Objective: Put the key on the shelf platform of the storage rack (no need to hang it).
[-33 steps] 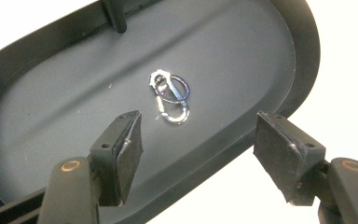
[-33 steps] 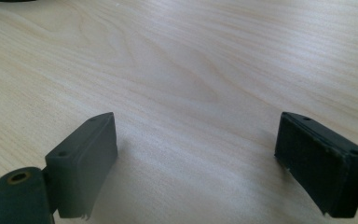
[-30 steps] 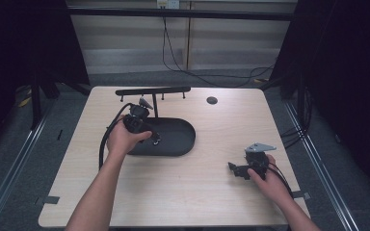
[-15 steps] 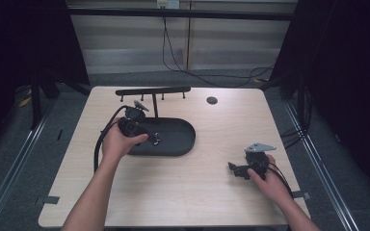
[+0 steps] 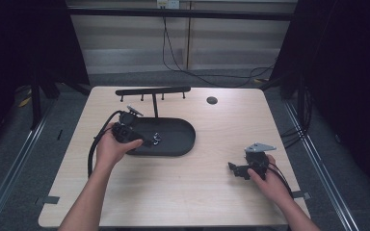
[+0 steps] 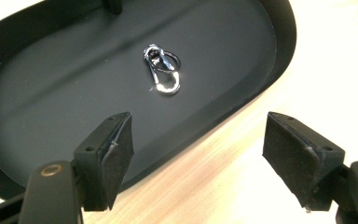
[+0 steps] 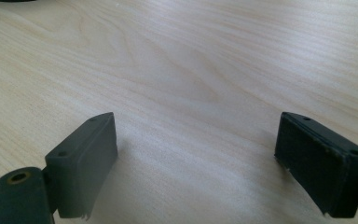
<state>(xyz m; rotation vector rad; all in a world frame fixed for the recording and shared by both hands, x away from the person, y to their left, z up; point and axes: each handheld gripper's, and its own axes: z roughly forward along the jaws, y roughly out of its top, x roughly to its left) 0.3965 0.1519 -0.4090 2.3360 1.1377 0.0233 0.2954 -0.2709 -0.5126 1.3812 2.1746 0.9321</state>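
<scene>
a light wooden table [image 5: 183,192] carries a black oval tray [image 5: 178,139] left of centre, with a black rack [image 5: 153,90] of small hooks rising on a post at the tray's far edge and a small dark round disc [image 5: 212,100] farther right on the tabletop. a small silver clip [image 6: 164,74] joined to a ring lies flat on the tray floor, about in the middle of the tray. the left gripper [image 5: 142,139] is held over the tray's left end by the person's left hand [image 5: 110,149], its cable looping out to the left; in the left gripper view its jaws stand wide apart and hold nothing, one over the tray floor and the other over the wood beside the rim, with the clip ahead of them and untouched. the right gripper [image 5: 234,168] sits low near the table's right front corner in the right hand [image 5: 265,179], well apart from the tray; its jaws are also spread wide over bare wood, gripping nothing.
</scene>
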